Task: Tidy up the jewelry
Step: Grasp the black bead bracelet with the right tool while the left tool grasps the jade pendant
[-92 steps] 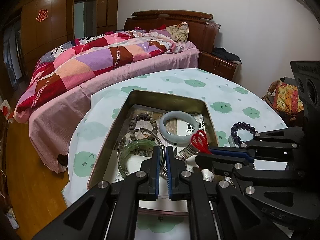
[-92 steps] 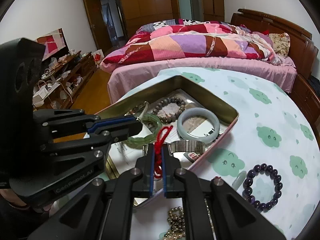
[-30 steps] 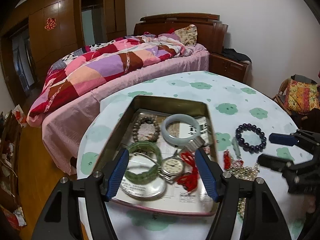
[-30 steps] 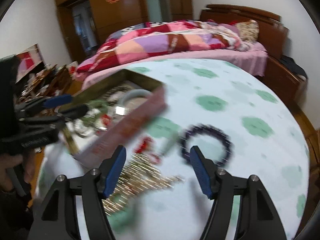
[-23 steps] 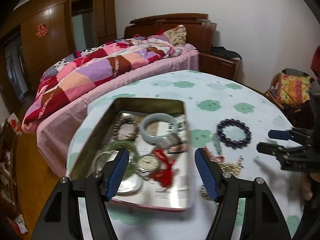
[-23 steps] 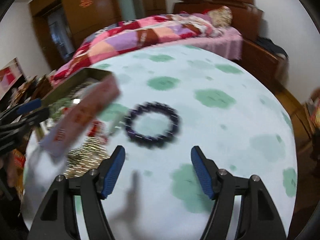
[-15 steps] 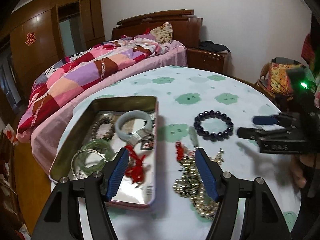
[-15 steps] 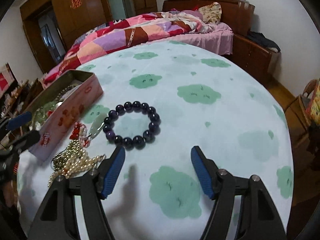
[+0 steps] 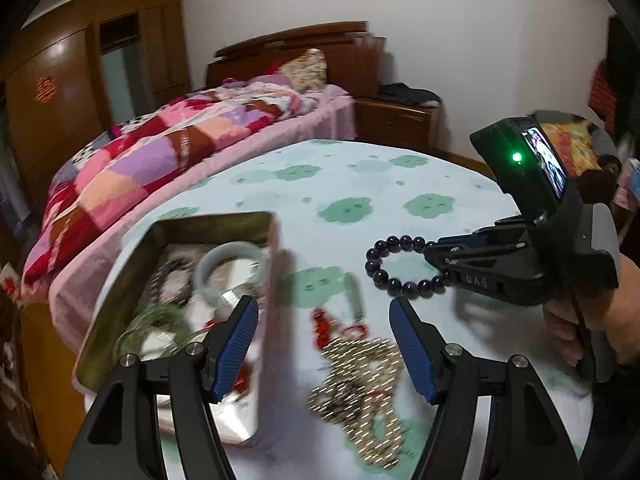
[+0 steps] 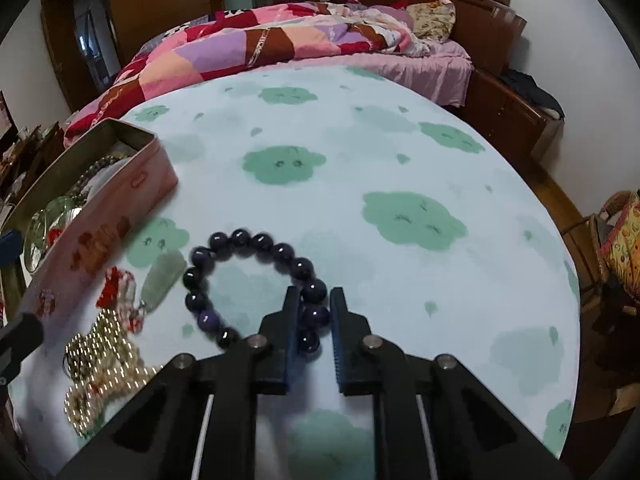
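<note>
A purple bead bracelet (image 10: pixel 240 238) lies on the cloud-print tablecloth (image 10: pixel 360 152). My right gripper (image 10: pixel 314 294) is closing on its near side, and several beads sit pinched between the pads. In the left wrist view the same bracelet (image 9: pixel 376 268) juts from the right gripper (image 9: pixel 432 254), which a hand (image 9: pixel 580 312) holds. My left gripper (image 9: pixel 324 320) stands open and empty above the table, between the pink tin (image 9: pixel 216 218) and a tangle of gold bead chain (image 9: pixel 360 372). The tin holds a pale bangle (image 9: pixel 230 264) and other bracelets.
A pale green pendant (image 10: pixel 160 278) with red cord and the gold chain (image 10: pixel 100 368) lie left of the bracelet, next to the tin wall (image 10: pixel 100 220). A bed with a patchwork quilt (image 10: pixel 260 40) stands beyond the table's far edge.
The right gripper's jaws went from wide apart to narrow around the bracelet's near beads as it dropped closer. The left gripper swung right, from over the tin to over the gold chain.
</note>
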`<state>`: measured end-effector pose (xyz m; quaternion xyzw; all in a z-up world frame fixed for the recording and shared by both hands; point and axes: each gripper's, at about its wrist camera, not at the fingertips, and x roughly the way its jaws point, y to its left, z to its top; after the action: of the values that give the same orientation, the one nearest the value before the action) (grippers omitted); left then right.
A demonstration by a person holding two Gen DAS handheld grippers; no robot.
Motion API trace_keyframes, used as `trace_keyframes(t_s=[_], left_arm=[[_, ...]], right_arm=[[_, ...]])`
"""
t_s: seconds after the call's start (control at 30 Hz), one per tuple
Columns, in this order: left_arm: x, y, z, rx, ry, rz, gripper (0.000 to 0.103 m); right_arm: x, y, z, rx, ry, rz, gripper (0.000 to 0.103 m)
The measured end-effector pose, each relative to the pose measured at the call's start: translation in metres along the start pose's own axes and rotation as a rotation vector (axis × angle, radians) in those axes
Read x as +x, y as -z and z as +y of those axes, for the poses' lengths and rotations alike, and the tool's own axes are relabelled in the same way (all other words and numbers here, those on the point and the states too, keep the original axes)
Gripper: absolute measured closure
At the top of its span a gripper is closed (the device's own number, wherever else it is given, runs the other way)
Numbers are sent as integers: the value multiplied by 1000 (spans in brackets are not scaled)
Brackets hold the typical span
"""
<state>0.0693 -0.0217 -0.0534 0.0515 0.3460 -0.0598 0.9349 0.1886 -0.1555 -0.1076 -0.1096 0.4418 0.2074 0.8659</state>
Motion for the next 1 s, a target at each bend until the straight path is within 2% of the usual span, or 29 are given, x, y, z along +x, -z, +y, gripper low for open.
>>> trace_keyframes(t_s=[0.1,0.2,0.33,0.47,0.53,0.7,0.73,0.77,0.83,0.9,1.0], left_arm=[[13,-8,-11,25,36,13,35],[34,-13,-19,33,59,57,49],[64,-15,-26,45,41,130,64],[82,-13,-28,44,37,185,65],[85,-14,-28,49,2,189,65],[87,-11,-17,-23,44,201,64],[86,-10,-16,-26,53,201,68],[86,-10,-17,-25,61,201,78],[85,-10,-21,-7,76,200,89],[83,-10,-25,13,76,201,93],[80,-8,-23,-2,88,202,93]], right_arm=[[-8,10,-10,8,38,-12,88],[-13,18,-20,26,41,-21,88],[-17,15,-22,44,23,-29,87],[-16,12,-22,50,13,-31,87],[-15,12,-22,54,7,-32,87],[-16,13,-21,45,17,-33,87],[-16,13,-21,42,19,-33,87],[-15,13,-21,41,21,-33,87],[-16,14,-21,40,22,-33,87],[-16,14,-21,39,22,-33,87],[-16,14,-21,40,18,-35,87]])
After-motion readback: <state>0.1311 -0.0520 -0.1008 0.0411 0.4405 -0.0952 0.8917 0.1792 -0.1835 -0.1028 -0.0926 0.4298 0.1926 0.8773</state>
